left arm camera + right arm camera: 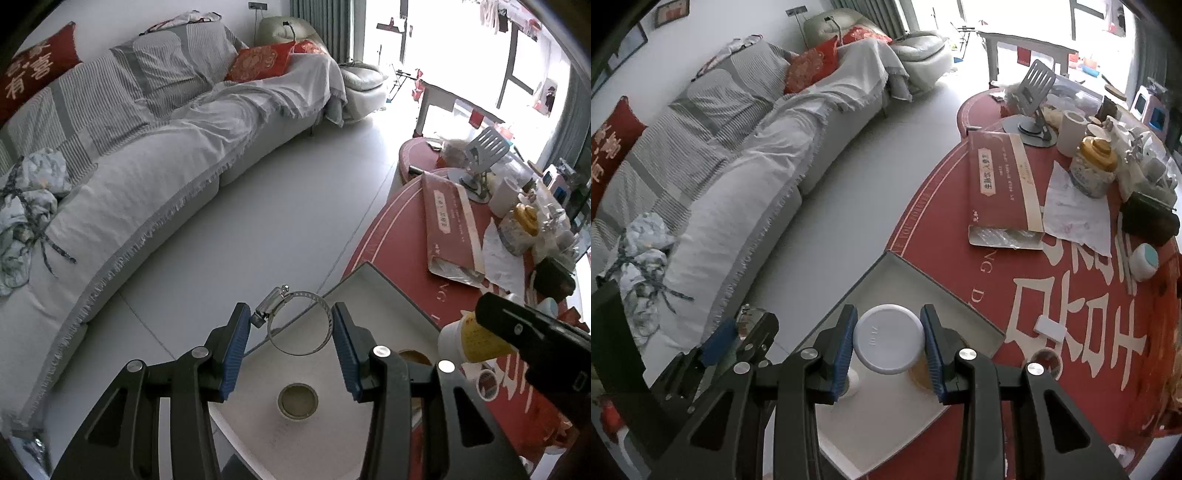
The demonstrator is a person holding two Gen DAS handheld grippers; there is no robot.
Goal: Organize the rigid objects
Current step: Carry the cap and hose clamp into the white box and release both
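My left gripper [291, 328] is shut on a metal hose clamp [295, 317], a steel ring with a screw housing at its left, and holds it above the grey tray [384, 295]. A round brass-rimmed disc [297, 400] lies in the tray below. My right gripper [888, 341] is shut on a white jar with a round lid [888, 339] and a yellow label [476, 338], held above the tray [897, 273]. The left gripper shows at the left of the right wrist view [738, 336].
The tray sits at the edge of a round table with a red cloth [1071, 295]. On it are a red box [1001, 188], white paper [1075, 214], a ceramic jar [1093, 170], a tape roll [487, 384] and a small white block [1051, 328]. A covered sofa [147, 166] lies left across bare floor.
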